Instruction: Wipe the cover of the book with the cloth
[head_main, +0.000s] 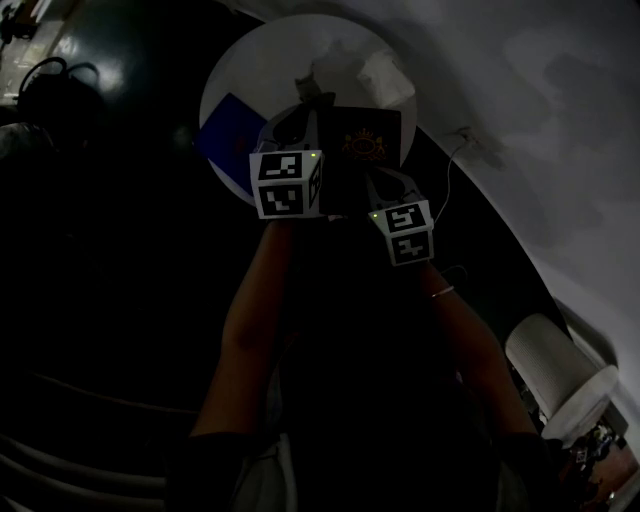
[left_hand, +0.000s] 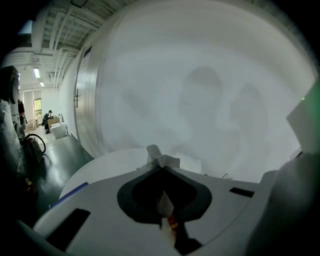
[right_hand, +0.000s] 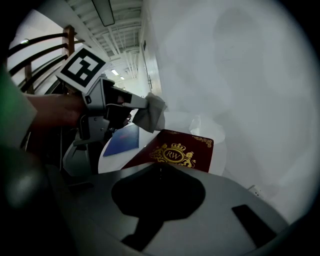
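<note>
The dark red book (head_main: 368, 145), its gold crest facing up, is seen lying on the round white table (head_main: 250, 70), set from the table's centre toward 5 o'clock. Its near edge is pinched at 6 o'clock by the right gripper (right_hand: 160, 167), whose jaws are drawn together on the cover just below the crest.

Now the cloth (left_hand: 161, 160): a pale, woven scrap is clamped between the closed jaws of the left gripper (head_main: 300, 118), with a tuft poking out past the tips. In the right gripper view the cloth is seen hanging over the book's far left corner, at about 11 o'clock from the crest. Whether fabric and cover are touching cannot be told.

Out from there, a blue book (head_main: 230, 130) is found flat on the table at 9 o'clock of the red one, partly covered by the left gripper. A crumpled white wad (head_main: 385, 78) is seen at 1 o'clock, near the table's far rim and apart from the book.

Both grippers are held close together, side by side, each topped by its marker cube (head_main: 287, 183).
</note>
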